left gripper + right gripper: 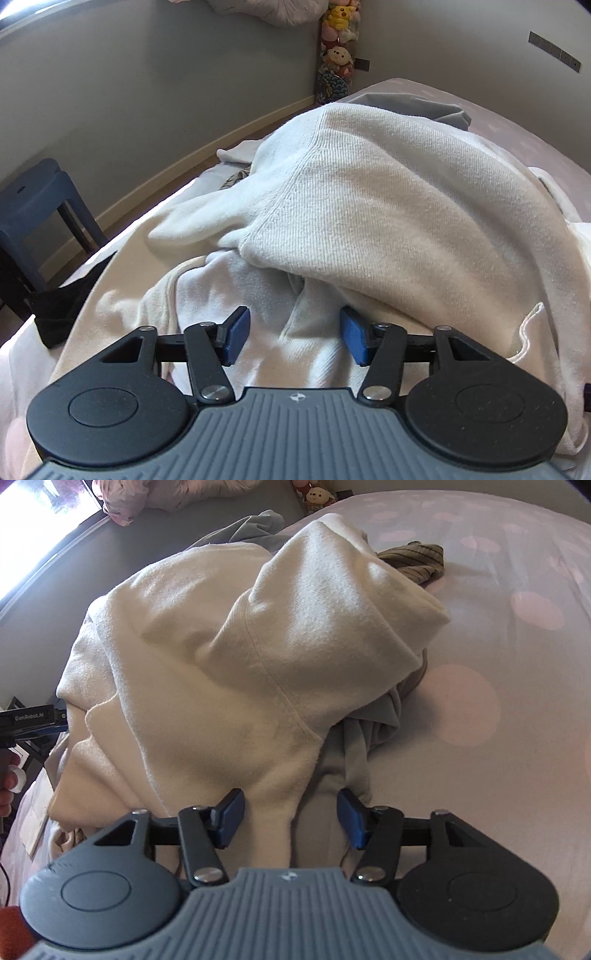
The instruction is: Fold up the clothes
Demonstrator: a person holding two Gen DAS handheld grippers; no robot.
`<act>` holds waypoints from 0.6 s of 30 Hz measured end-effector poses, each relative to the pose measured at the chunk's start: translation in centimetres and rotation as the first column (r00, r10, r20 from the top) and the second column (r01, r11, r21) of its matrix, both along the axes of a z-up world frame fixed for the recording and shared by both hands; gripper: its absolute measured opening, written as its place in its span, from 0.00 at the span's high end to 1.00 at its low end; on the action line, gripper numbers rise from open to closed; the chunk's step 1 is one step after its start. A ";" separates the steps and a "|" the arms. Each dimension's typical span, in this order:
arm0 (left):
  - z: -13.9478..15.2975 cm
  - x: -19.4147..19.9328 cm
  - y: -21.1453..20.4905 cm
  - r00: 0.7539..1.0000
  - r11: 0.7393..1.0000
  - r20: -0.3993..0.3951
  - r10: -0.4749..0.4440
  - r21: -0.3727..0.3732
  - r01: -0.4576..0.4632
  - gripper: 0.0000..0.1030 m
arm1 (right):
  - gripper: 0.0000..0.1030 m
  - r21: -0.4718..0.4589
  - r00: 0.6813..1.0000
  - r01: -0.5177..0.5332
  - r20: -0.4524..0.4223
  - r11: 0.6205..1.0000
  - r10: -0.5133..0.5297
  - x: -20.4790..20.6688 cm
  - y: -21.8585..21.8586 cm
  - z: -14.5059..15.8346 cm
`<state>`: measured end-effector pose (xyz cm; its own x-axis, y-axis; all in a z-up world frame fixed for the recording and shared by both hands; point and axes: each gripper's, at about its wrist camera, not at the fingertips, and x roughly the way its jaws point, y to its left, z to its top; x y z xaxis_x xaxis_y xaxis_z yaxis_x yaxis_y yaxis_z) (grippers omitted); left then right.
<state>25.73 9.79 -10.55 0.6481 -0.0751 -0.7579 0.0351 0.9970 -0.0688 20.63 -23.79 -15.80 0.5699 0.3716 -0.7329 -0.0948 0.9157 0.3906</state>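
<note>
A cream sweatshirt [388, 192] lies heaped on the bed and fills most of both views [207, 657]. My left gripper [294, 336] is open, its blue pads on either side of a pale fold of the garment just ahead of it. My right gripper [291, 818] is open too, straddling the cream hem and a grey-beige cloth [332, 775] beneath it. Nothing is pinched in either one. The body of the other gripper [29, 716] shows at the far left of the right wrist view, held by a hand [9, 775].
The bed sheet [517, 664] is pale lilac with pink dots. An olive striped garment [413, 561] and a grey garment [417, 103] lie behind the heap. A black cloth [62, 306] hangs at the bed's left edge, beside a dark blue stool [33, 206]. A plush-toy column [338, 48] stands at the wall.
</note>
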 end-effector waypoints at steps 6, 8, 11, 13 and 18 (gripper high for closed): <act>0.6 -0.5 -1.2 0.998 0.998 0.013 -0.056 -0.018 0.056 0.94 | 1.00 0.036 0.998 -0.038 0.042 0.999 0.037 -1.0 0.9 0.9; 1.3 -1.1 -1.3 0.997 0.997 0.026 -0.071 -0.028 0.072 0.95 | 1.00 0.022 0.997 -0.053 0.062 0.998 0.051 -1.6 1.0 1.5; 2.3 -2.4 -1.2 0.995 0.996 0.051 -0.083 -0.031 0.085 0.96 | 0.92 0.001 0.993 -0.074 0.092 0.997 0.074 -2.5 1.2 2.4; 2.9 -3.3 -1.0 0.994 0.995 0.063 -0.089 -0.034 0.091 0.96 | 0.77 -0.014 0.990 -0.088 0.112 0.996 0.089 -3.1 1.3 3.0; 3.0 -5.0 -0.6 0.994 0.995 0.045 -0.099 0.012 0.098 0.91 | 0.47 -0.052 0.984 -0.117 0.132 0.992 0.123 -4.2 1.8 3.5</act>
